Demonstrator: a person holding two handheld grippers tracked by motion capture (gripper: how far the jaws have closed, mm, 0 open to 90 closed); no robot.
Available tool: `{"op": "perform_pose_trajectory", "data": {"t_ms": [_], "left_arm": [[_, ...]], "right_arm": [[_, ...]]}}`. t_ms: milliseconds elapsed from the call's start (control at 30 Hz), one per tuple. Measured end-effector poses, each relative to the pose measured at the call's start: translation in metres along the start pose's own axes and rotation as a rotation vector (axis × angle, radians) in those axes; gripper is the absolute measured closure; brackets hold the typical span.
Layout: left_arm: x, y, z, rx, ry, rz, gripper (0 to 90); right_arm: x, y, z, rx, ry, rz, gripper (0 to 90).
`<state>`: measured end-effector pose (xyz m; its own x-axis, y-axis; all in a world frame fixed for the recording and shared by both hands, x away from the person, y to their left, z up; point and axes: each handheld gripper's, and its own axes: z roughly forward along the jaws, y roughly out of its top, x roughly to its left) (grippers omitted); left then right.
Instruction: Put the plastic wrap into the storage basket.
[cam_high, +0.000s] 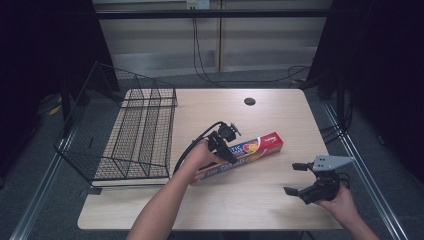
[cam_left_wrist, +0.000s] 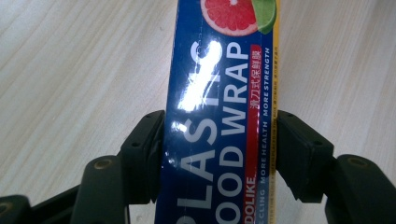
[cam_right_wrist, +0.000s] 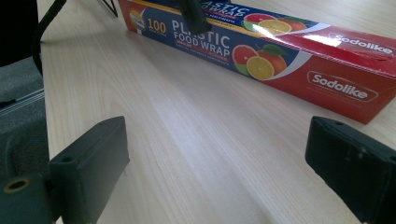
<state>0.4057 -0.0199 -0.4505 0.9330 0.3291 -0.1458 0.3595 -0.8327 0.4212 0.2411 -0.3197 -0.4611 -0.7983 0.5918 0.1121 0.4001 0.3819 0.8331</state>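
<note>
Beside the wire basket (cam_high: 127, 132), a food wrap box (cam_high: 247, 150) lies flat on the table (cam_high: 240, 200).
Left gripper (cam_left_wrist: 219, 149) jaws pinch the box across its width; right gripper (cam_high: 299, 179), right of the box, has jaws spread wide on nothing.

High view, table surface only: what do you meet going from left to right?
Wire basket → left gripper, its fingers shut on the plastic food wrap box → right gripper, fingers open, resting apart from the box near the table edge.
</note>
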Motion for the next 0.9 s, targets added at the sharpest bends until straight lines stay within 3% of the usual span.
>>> {"op": "perform_pose_trajectory", "data": {"t_ms": [100,167,233,367,633,900], "left_arm": [[0.001,0.002,0.002,0.014,-0.003,0.006,38.6],[0.001,0.003,0.003,0.014,-0.013,-0.020,38.5],[0.003,0.003,0.003,0.016,-0.013,-0.010,38.1],[0.002,0.006,0.006,0.034,-0.018,-0.034,37.3],[0.001,0.009,0.008,0.045,-0.004,0.003,39.3],[-0.002,0.012,0.011,0.071,0.005,-0.003,38.5]], "right_arm": [[0.001,0.000,0.001,0.002,0.007,0.001,5.9],[0.001,0.000,0.001,0.003,0.009,0.002,5.9],[0.001,0.000,0.001,0.000,0.010,-0.001,5.9],[0.001,0.000,0.001,0.002,0.009,-0.001,5.9],[0.001,0.000,0.001,0.001,0.012,-0.002,5.9],[0.001,0.001,0.001,-0.001,0.015,-0.002,5.9]]}}
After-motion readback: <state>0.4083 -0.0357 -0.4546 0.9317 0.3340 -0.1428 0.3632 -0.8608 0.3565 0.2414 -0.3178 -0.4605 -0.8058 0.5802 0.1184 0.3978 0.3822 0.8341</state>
